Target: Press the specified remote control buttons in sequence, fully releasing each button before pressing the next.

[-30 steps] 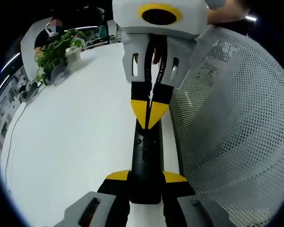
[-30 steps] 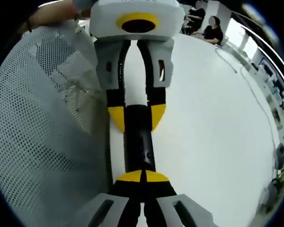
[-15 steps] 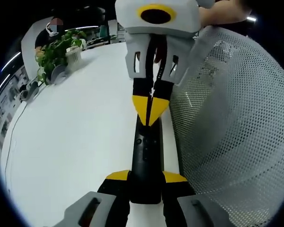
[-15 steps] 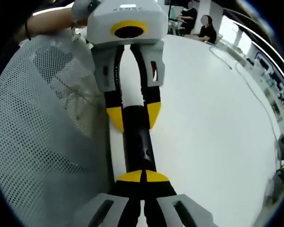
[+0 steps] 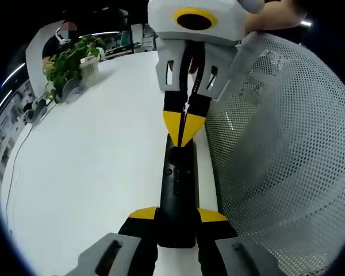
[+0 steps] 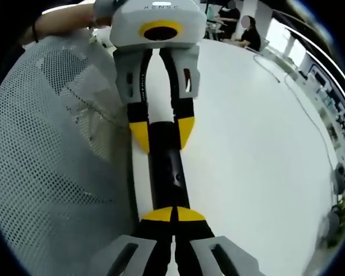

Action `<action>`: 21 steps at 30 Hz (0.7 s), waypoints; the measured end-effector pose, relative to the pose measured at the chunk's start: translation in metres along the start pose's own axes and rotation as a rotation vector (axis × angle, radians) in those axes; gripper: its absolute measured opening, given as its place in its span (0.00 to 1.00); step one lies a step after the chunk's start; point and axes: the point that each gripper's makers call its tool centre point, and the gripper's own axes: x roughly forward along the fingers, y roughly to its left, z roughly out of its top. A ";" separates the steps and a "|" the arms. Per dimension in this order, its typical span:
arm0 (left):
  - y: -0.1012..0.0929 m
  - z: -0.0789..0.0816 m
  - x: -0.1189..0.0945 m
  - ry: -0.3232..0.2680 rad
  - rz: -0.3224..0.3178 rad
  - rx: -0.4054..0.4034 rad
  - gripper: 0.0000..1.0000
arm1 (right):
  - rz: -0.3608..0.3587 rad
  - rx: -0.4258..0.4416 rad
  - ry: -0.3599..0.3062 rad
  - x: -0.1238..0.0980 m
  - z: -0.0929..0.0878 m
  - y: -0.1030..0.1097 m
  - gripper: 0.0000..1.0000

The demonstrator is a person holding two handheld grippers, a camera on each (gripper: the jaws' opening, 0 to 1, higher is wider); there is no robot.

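Note:
A slim black remote (image 5: 177,184) lies lengthwise above the white table (image 5: 92,161). My left gripper (image 5: 177,217) is shut on its near end, one yellow pad on each side. From the top of the left gripper view my right gripper (image 5: 183,138) comes in shut, its yellow tips together over the remote's far end; whether they touch it I cannot tell. In the right gripper view the remote (image 6: 167,172) runs from my shut right gripper (image 6: 173,214) up to the left gripper (image 6: 161,133) clamped on its other end.
A person's white mesh garment (image 5: 276,144) lies close along one side of the remote (image 6: 52,144). A potted green plant (image 5: 69,63) stands at the table's far corner. People sit at the far end (image 6: 250,34).
The right gripper's shut tips have drawn back a little along the remote toward its far end. The left gripper keeps the same hold.

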 end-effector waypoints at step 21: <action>0.000 0.000 0.000 0.006 0.004 0.008 0.25 | 0.000 0.031 -0.023 0.001 0.005 -0.001 0.00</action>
